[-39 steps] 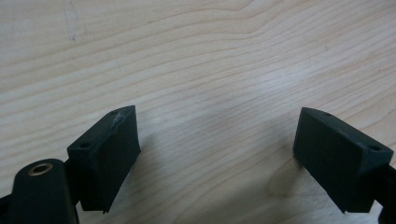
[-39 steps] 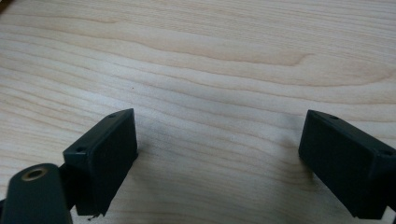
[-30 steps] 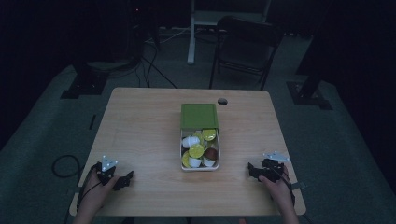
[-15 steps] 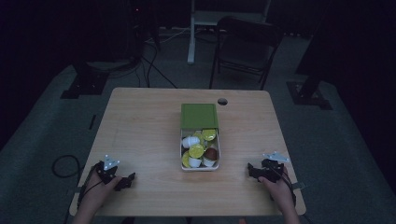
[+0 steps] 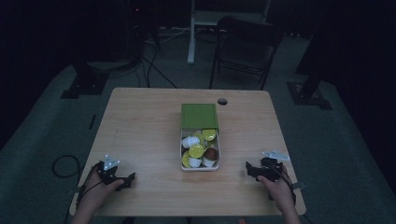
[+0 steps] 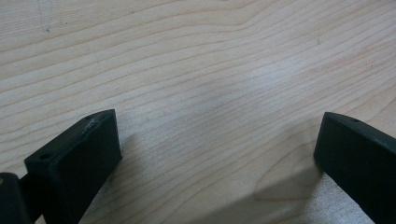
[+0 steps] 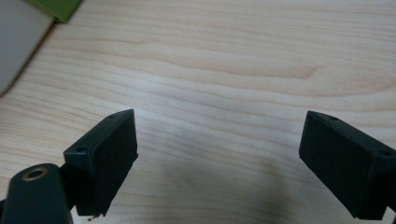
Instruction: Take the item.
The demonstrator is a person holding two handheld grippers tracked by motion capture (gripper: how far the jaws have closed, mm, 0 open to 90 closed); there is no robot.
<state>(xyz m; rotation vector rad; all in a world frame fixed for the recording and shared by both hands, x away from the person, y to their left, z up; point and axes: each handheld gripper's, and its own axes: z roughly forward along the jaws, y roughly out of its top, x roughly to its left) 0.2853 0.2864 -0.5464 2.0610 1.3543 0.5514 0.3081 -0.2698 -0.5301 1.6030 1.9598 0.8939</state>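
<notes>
The left tool (image 5: 122,178) has just been opening its jaws, and now they stand wide with nothing between them, as the left gripper view shows bare wood under them. The right tool (image 5: 254,169) is also spread wide and empty. Compared with the earlier pictures, both hands rest at almost the same places near the front edge of the surface (image 5: 140,130), so the work on the box (image 5: 200,136) is, I judge, not begun; the opening looks like a preparation for a first grasp.

The box stands at the centre of the surface, at about 1 o'clock from the left tool and 10 o'clock from the right one, well apart from both. Its green lid (image 5: 199,116) covers the far half.

Count: one box, one lid, two tools. In the open half lie small capsules (image 5: 196,150): about four yellow, two white, one brown, but some overlap, so the number is not certain.
</notes>
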